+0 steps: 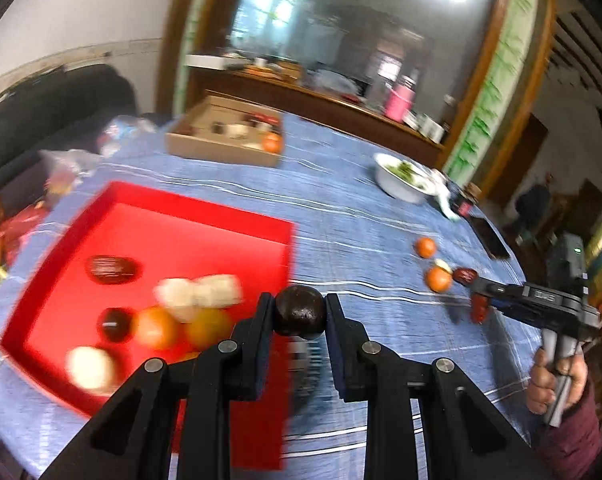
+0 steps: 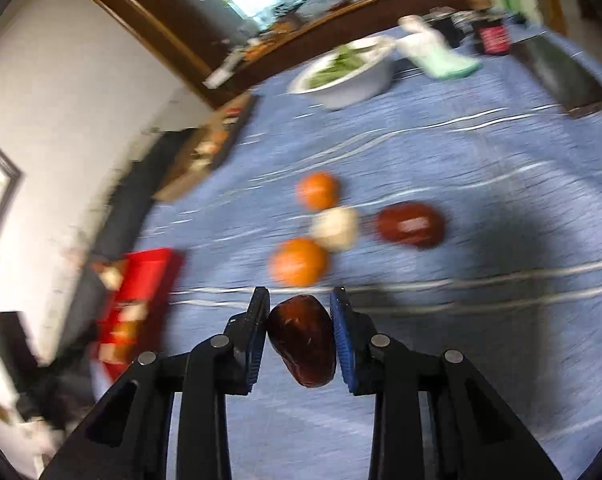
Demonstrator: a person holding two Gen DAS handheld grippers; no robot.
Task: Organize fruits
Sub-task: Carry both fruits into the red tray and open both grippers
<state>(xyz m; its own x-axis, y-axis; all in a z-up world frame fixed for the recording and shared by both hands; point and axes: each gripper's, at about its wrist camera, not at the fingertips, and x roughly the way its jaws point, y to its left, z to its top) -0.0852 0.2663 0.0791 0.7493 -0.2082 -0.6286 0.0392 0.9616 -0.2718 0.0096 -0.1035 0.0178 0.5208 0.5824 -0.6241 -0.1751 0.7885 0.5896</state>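
Left gripper [image 1: 300,310] clamping a dark round fruit [image 1: 300,311] by the red tray [image 1: 205,216]; right gripper [image 2: 299,312] clamping a date [image 2: 303,340].
About seven pieces already in the tray; two oranges [image 2: 299,261], a pale piece [image 2: 335,227] and another date [image 2: 411,224] left on the surface [image 2: 461,152], well right of the tray.

red tray [image 1: 205,204], blue white-striped tablecloth [image 1: 361,216], orange fruits [image 2: 299,262], white bowl [image 2: 357,88]

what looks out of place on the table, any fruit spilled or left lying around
Nothing is spilled or damaged. Four pieces still lie loose on the blue tablecloth, outside the red tray: two oranges, a pale fruit and a dark red date. One more orange sits in the cardboard box.
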